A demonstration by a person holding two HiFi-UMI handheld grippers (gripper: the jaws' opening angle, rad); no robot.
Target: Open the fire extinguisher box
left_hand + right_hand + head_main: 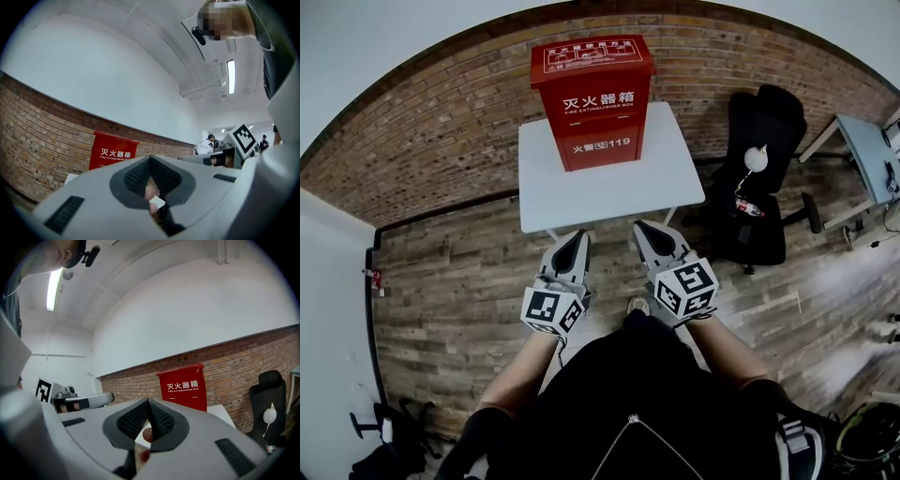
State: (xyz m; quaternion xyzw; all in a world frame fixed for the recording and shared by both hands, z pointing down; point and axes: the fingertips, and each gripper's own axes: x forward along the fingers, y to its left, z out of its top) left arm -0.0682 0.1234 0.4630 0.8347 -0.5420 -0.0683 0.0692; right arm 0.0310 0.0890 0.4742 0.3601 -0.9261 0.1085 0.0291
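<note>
Red box [592, 103], one (closed?); two claws [579, 236] [642, 228]

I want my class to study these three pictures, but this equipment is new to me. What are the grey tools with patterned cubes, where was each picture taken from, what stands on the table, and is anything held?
There is no robot: a person holds a two-jaw tool in each hand, the left gripper and the right gripper. The patterned cubes are part of them. The head view comes from a camera on the person's head, looking down; the two gripper views come from cameras riding on each gripper, looking along its jaws. On the white table stands a closed red fire extinguisher box. Both pairs of jaws are shut and hold nothing.
</note>
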